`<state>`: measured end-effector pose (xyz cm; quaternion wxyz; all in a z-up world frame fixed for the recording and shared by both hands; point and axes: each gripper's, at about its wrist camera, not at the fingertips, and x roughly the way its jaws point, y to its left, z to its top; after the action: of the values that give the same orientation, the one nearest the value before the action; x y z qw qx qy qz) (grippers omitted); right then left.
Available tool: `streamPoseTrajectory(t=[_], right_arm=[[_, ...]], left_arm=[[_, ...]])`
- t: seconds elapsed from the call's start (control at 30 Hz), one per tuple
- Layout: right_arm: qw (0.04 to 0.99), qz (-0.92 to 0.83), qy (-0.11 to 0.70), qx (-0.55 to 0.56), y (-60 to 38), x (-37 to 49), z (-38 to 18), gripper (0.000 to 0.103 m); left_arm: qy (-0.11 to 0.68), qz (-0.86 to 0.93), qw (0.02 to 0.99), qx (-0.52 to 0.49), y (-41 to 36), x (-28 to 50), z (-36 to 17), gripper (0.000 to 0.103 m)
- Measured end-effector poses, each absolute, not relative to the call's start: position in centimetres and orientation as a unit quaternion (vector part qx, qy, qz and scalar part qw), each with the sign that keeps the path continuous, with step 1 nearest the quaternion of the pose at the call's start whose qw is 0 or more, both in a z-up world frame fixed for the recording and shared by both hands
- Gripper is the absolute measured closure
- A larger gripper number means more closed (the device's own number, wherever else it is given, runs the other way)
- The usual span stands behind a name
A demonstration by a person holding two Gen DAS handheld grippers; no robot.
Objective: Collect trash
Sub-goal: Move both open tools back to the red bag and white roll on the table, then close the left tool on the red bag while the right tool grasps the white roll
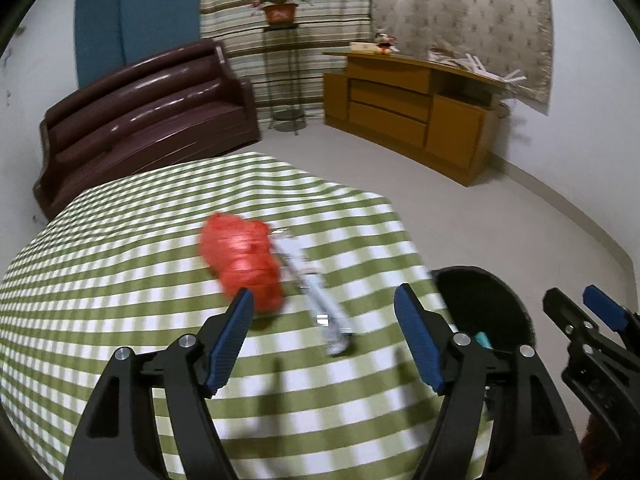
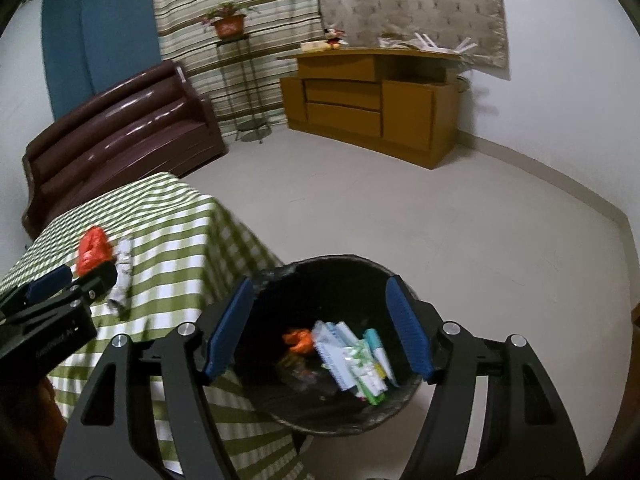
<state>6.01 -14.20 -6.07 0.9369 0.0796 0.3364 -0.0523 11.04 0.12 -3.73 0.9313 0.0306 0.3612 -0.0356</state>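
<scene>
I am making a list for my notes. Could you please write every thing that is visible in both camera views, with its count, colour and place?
table: 1, green-and-white checked cloth, near left
red bag: 1, red, crumpled, on the table
wrapper: 1, whitish, on the table right of the red bag
trash bin: 1, black, on the floor by the table's corner
trash in bin: several pieces, orange, white, green
sofa: 1, dark brown, behind the table
cabinet: 1, yellow-brown, far wall
potted plant: 1, orange pot, on a thin stand
left gripper: 1, black, blue pads, open, over the table
right gripper: 1, black, blue pads, open, above the bin
</scene>
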Motion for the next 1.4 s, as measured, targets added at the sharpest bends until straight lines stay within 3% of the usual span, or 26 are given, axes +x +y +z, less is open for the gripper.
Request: streamPoseTrajectory(t=[0.9, 1.0, 1.13, 1.4], right_arm=[[0.934, -0.038, 0.350, 0.066, -12.3, 8.6, -6.3, 0.036], [0.933, -0.037, 0.352, 0.066, -12.3, 8.7, -6.4, 0.036], [0.932, -0.035, 0.354, 0.063, -12.2, 8.7, -6.5, 0.036], [0.934, -0.028, 0.353, 0.055, -11.1, 8.7, -6.0, 0.036]], left_arm=[[0.414, 0.013, 0.910, 0.020, 3.9, 17.8, -6.0, 0.032], [0.416, 0.002, 0.909, 0.027, 3.7, 18.1, -6.0, 0.048], [0.420, -0.012, 0.907, 0.025, 3.8, 17.9, -6.3, 0.063], [0.411, -0.027, 0.911, 0.023, 4.8, 16.1, -6.1, 0.066]])
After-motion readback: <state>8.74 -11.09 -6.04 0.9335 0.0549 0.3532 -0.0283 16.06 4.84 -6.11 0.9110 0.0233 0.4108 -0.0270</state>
